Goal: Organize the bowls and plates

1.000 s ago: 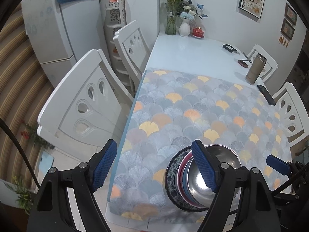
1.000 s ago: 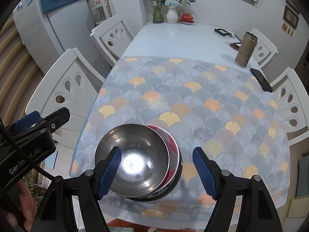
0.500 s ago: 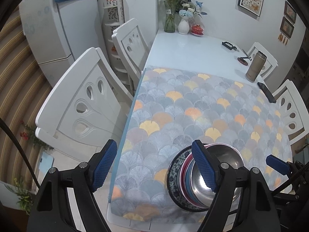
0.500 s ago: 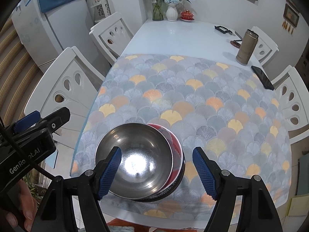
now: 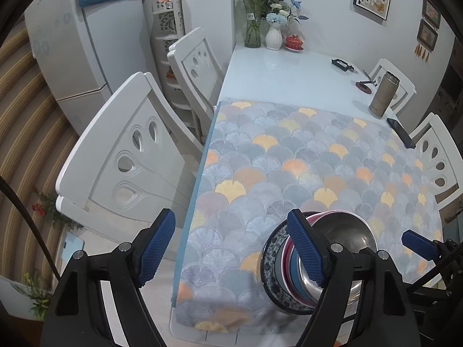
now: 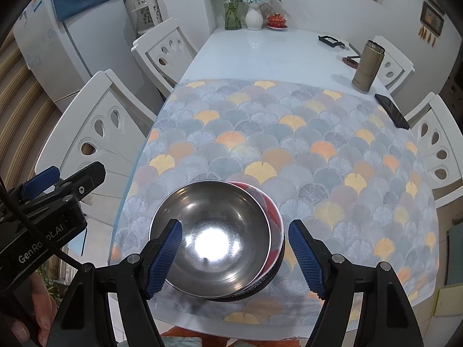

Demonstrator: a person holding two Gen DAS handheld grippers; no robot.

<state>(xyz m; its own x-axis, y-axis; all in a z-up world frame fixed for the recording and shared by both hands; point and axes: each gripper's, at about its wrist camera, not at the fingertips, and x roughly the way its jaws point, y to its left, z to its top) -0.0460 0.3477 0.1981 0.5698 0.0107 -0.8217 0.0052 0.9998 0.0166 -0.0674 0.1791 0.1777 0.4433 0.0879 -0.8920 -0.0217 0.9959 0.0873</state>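
Both cameras risen slightly; left gripper and right gripper spread wide, empty, above steel bowl.

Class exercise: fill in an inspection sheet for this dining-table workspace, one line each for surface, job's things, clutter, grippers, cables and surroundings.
Surface: white dining table, near half under a fan-patterned grey and orange cloth.
Job's things: shiny steel bowl nested atop a red bowl and dark patterned plate, near the front edge.
Clutter: tan flask, black phone, flower vases.
Grippers: left gripper and right gripper open, holding nothing.
Cables: black cable at left.
Surroundings: white chairs, fridge.
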